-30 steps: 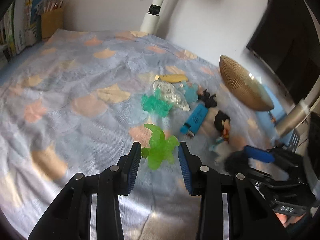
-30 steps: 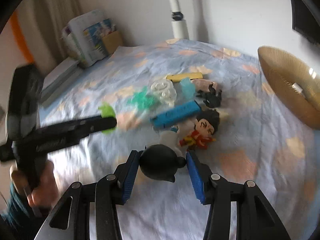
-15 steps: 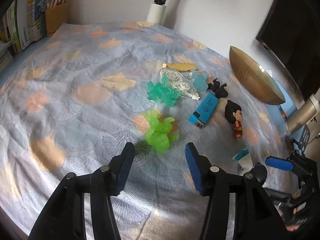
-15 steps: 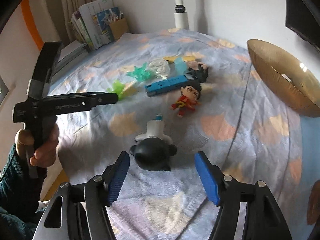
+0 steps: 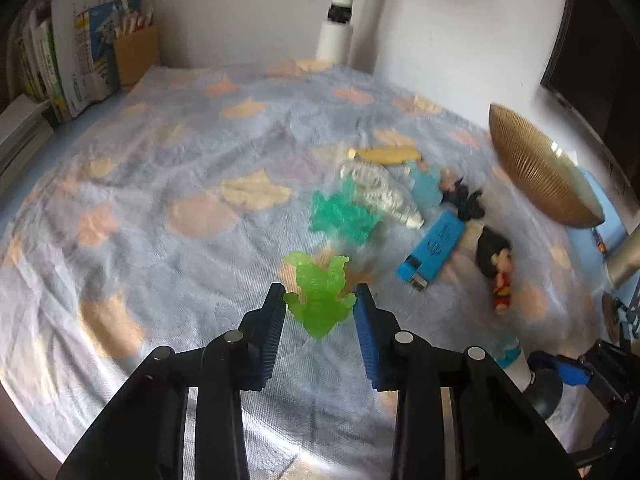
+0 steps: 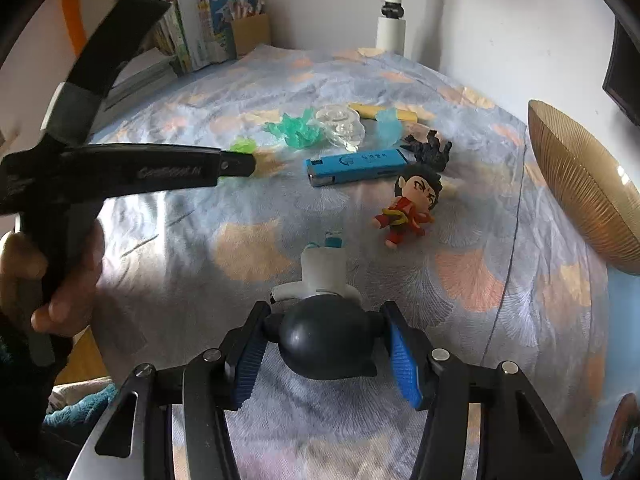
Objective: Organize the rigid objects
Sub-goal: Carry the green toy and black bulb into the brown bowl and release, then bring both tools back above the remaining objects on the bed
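Note:
My left gripper (image 5: 320,304) is shut on a bright green translucent toy (image 5: 320,294) above the patterned cloth. My right gripper (image 6: 326,338) is shut on the black round head of a white-bodied figure (image 6: 326,334), seen at lower right in the left wrist view (image 5: 520,368). On the cloth lie a teal toy (image 5: 344,216), a clear toy (image 5: 380,192), a blue lighter (image 6: 356,162), a red-clad figure (image 6: 408,208), a small black figure (image 6: 430,150) and a yellow stick (image 5: 388,154). The left gripper shows at left in the right wrist view (image 6: 240,160).
A gold ribbed bowl (image 6: 580,188) stands at the right edge of the bed. Books and a pencil box (image 5: 80,60) sit at the back left. A white pole (image 5: 340,12) rises at the back wall. A dark screen (image 5: 592,48) hangs at right.
Half a second ago both grippers were open with the green toy and the black-headed figure lying on the cloth. Now each gripper has closed on its toy again.

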`<state>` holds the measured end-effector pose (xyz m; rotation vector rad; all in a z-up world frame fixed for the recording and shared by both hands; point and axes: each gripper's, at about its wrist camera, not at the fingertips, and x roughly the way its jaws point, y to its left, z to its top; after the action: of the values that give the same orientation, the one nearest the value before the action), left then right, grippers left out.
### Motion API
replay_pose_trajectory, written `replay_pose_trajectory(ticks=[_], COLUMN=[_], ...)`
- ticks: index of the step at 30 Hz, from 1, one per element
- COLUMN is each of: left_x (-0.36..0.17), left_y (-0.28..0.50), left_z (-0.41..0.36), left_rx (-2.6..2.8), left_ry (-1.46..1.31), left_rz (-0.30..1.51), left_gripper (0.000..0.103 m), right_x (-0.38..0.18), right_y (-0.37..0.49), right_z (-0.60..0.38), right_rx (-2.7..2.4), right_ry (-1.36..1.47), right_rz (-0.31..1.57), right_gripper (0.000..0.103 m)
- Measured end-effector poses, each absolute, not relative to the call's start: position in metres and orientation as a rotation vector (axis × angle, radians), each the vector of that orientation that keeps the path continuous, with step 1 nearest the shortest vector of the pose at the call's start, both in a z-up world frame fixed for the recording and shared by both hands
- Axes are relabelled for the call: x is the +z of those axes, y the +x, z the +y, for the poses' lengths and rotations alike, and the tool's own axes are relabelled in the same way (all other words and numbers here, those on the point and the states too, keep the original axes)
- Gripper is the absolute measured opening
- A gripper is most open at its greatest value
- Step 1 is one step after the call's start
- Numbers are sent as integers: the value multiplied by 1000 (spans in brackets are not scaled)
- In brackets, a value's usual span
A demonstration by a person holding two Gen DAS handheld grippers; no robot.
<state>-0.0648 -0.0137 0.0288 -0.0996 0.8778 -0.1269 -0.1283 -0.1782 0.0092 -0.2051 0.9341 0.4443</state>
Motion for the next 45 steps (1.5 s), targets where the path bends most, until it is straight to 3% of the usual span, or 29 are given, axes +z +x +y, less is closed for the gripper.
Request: replay_pose_trajectory(ticks=[12, 19, 28, 34, 40, 41, 44, 45], left_x=[118, 167, 122, 82, 80, 80, 81, 84], left_y=[-38, 7, 66, 78, 78, 79, 85, 84], left_z=[-56, -142, -232, -240, -253, -255, -258, -256], left_rx=[-171, -313, -408, -446, -441, -437, -454, -452], left_ry=[-97, -96, -38, -74, -44, -43, -43, -35], left_rz=[689, 614, 755, 861, 876, 878, 905, 906], left_gripper=[31, 31, 31, 31, 33, 34, 53, 54], right_x=[83, 142, 130, 103, 92, 90, 81, 81], right_y=[-135, -92, -39, -29, -21, -18, -7, -6], right_z=[-239, -323, -386, -397, -401, -402, -407, -408], right_rx=[350, 199, 124, 133, 154, 162, 155, 150], right_ry=[-192, -103, 27, 68, 99, 110, 138, 146], right_rz=[734, 625, 755, 824, 853, 866, 904, 910], right_gripper=[55, 55, 55, 55, 55, 55, 59, 61])
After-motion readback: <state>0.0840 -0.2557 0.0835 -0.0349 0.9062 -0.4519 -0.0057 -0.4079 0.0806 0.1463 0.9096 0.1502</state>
